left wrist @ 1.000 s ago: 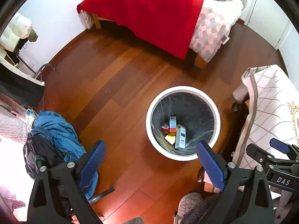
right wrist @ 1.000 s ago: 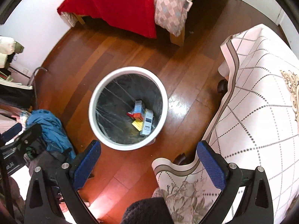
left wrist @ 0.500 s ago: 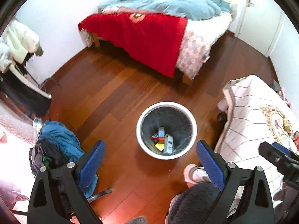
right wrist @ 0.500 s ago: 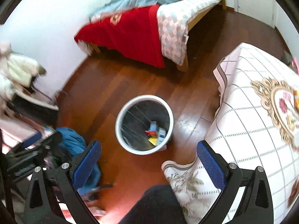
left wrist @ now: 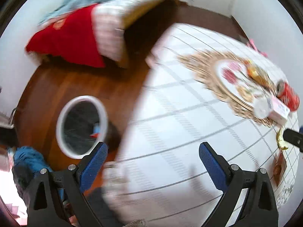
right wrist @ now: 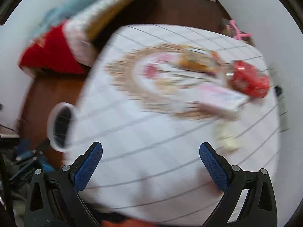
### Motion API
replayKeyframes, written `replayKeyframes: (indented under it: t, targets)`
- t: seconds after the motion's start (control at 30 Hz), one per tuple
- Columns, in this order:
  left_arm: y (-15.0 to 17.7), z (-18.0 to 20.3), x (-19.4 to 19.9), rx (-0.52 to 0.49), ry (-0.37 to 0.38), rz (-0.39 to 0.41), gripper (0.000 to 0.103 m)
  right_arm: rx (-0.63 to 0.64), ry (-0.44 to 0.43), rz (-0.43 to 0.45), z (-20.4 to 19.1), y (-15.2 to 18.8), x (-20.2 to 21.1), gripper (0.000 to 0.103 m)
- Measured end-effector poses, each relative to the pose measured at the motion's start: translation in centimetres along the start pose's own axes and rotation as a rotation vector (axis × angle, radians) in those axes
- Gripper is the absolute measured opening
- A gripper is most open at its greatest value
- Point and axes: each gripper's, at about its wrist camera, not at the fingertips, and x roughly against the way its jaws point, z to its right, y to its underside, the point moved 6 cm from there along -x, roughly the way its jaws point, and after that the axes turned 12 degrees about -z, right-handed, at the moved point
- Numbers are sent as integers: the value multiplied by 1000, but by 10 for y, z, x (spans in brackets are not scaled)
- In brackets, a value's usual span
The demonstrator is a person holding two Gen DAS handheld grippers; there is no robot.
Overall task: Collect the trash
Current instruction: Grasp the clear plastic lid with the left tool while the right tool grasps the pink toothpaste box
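Both grippers hang over the table with their blue-padded fingers spread wide and nothing between them: the left gripper (left wrist: 153, 158) above the near edge of the cloth, the right gripper (right wrist: 151, 157) further in over the white, grid-lined tablecloth (right wrist: 151, 132). The cloth has a gold oval wreath with pink flowers at its centre. Both views are badly smeared, so small details are hard to read.

The trash sits at the far right of the table: one red can (left wrist: 287, 96) lying on its side, one pale pink-and-white box (left wrist: 279, 110) touching it, one whitish round lid or cup (left wrist: 262, 106) just beside the box, and a yellowish wrapper (right wrist: 195, 63) behind them. I cannot tell what else is in that cluster.

On the reddish wooden floor (left wrist: 56, 87), left of the table, stands one white bin (left wrist: 81, 126) with a dark liner and a few scraps inside. Beyond it is one bed (left wrist: 75, 36) with a red cover and a pale blue quilt, against white walls.
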Motion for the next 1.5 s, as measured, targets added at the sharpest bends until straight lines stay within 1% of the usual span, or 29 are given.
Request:
replayKeyframes:
  t: [0.03,0.1,0.17,0.2,0.3,0.37,0.4,0.43,0.47,0.5,0.53,0.6,0.67,0.7,0.73,0.77,0.83,0.97,1.07,1.13,1.2,1.27,1.3,1.33,1.37,1.4,1.47,1.5]
  targets:
    - [-5,21,-9,-27,-4,-10,99,17,29,-20,23,-10,-11,103]
    - [-13,50,-23,-69,-19,-25,99,51,66,-45,52,-28,-26,103]
    - [-21,71,-34,-101,-40,-34,99,97,99,-64,69,-41,-38,103]
    - [-24,77,-39,-112,-49,-36,99,120,109,-65,70,-47,-43,103]
    - [-33,88,-50,-127,-60,-53,99,244,158,-78,70,-63,-57,103]
    - [-37,90,-52,-128,-62,-48,100,326,160,-115,65,-69,-70,103]
    - [-37,90,-52,-126,-61,-48,100,347,185,-126,65,-72,-76,103]
    - [-39,88,-52,-125,-59,-50,100,362,183,-140,66,-73,-81,103]
    - [-40,86,-52,-126,-59,-50,100,356,170,-148,68,-75,-85,98]
    - [-41,86,-51,-130,-61,-47,100,340,140,-154,71,-76,-87,92]
    - [-43,85,-50,-134,-64,-42,100,328,123,-151,73,-77,-88,79]
    - [-47,88,-50,-143,-51,-31,100,290,95,-130,78,-75,-85,77]
    - [-50,93,-46,-162,-25,-12,100,235,67,-121,87,-72,-82,70]
    - [-51,97,-43,-172,-6,-5,100,184,40,-114,93,-68,-78,68]
    - [-51,103,-40,-185,23,3,100,138,35,-116,100,-65,-76,63]
    - [-51,109,-37,-195,44,8,100,67,20,-118,110,-58,-73,62]
    - [-52,125,-33,-226,103,2,100,-26,1,-114,126,-48,-69,61]
    - [-57,157,-30,-290,189,-7,98,-182,-8,-97,163,-22,-62,61]
    - [-59,184,-33,-346,231,-20,98,-233,-26,-104,181,-9,-63,61]
    - [-60,198,-36,-372,233,-24,98,-249,-49,-112,192,-3,-66,62]
    - [-62,208,-39,-388,225,-20,87,-253,-65,-117,201,-3,-70,62]
    - [-58,214,-42,-392,219,-43,58,-248,-61,-106,206,-9,-73,65]
    - [-58,214,-42,-390,206,-41,54,-240,-46,-92,209,-11,-73,66]
    - [-59,214,-42,-390,193,-30,47,-235,-32,-81,210,-13,-73,66]
    - [-59,214,-42,-390,195,-30,37,-231,-24,-76,209,-13,-73,66]
    - [-59,213,-43,-391,195,-34,37,-227,-19,-75,202,-15,-77,66]
    - [-59,212,-42,-390,177,-20,37,-221,2,-68,197,-16,-75,66]
    - [-58,210,-40,-392,170,-9,37,-212,17,-63,188,-17,-77,66]
